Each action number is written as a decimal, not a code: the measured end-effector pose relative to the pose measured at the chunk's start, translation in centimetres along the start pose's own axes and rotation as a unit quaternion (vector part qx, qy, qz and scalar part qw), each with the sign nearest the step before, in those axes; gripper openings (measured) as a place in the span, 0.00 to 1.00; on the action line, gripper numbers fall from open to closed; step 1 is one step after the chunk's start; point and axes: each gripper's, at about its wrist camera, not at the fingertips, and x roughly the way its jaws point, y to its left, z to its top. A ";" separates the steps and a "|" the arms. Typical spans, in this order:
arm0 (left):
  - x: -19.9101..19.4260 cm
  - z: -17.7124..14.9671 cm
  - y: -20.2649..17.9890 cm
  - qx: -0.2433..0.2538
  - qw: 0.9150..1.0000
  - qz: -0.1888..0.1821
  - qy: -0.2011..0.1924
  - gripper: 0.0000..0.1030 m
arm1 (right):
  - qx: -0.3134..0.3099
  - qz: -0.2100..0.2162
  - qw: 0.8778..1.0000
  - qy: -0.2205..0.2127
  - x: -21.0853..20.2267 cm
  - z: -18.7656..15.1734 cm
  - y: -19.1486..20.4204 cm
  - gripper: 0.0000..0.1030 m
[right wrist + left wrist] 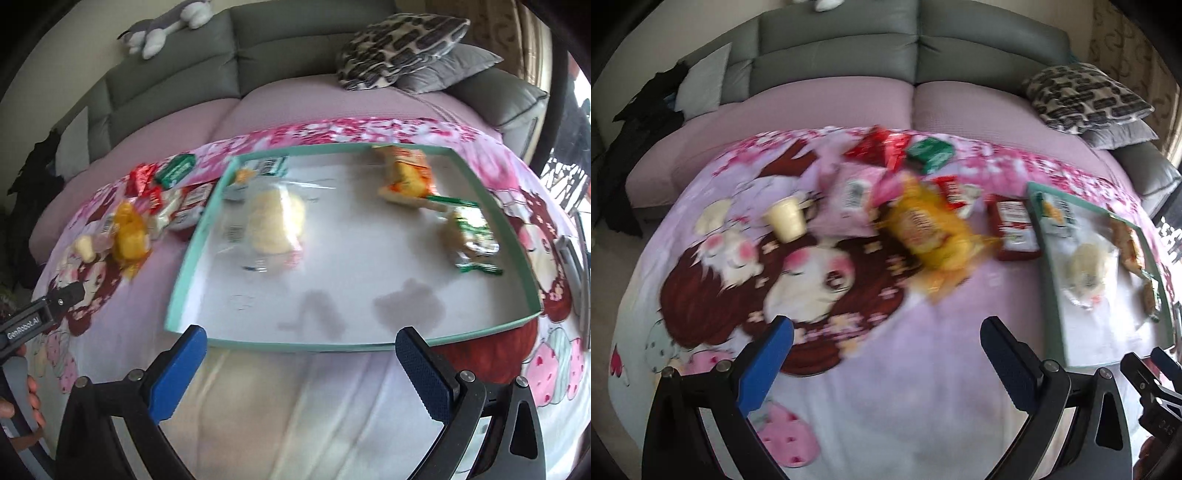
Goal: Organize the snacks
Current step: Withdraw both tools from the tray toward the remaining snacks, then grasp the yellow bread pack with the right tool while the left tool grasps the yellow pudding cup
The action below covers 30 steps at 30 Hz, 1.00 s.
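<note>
blue-padded fingers of the left gripper (886,343) stand wide apart at six o'clock in the left wrist view, holding nothing, above a pink cartoon-printed cloth (886,406). past them lies a loose pile of snacks: a crinkled yellow snack bag (934,236) at twelve o'clock, a pale cream cup on its side (786,219) at eleven, a red rectangular packet (1014,230) just beside the tray at one o'clock, then a green packet (931,153) and red wrappers (879,147) at the far edge.

the right gripper (301,363) is likewise spread wide and empty, near the front rim of a shallow mint-green rimmed tray (295,347). inside the tray, a clear bag of pale round snack (273,221) sits at eleven o'clock, a green-and-white packet (472,240) at two, an orange packet (406,177) farther back. behind is a grey sofa (295,48).
</note>
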 end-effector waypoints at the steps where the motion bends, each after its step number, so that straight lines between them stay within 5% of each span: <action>1: 0.0 -0.1 0.7 -0.005 1.000 0.003 0.000 0.98 | -0.002 0.002 1.000 0.001 0.0 0.0 0.3 1.00; 30: 2.8 0.2 11.1 -0.081 0.997 0.014 0.010 0.98 | -0.118 0.052 0.992 0.018 4.4 3.4 14.3 1.00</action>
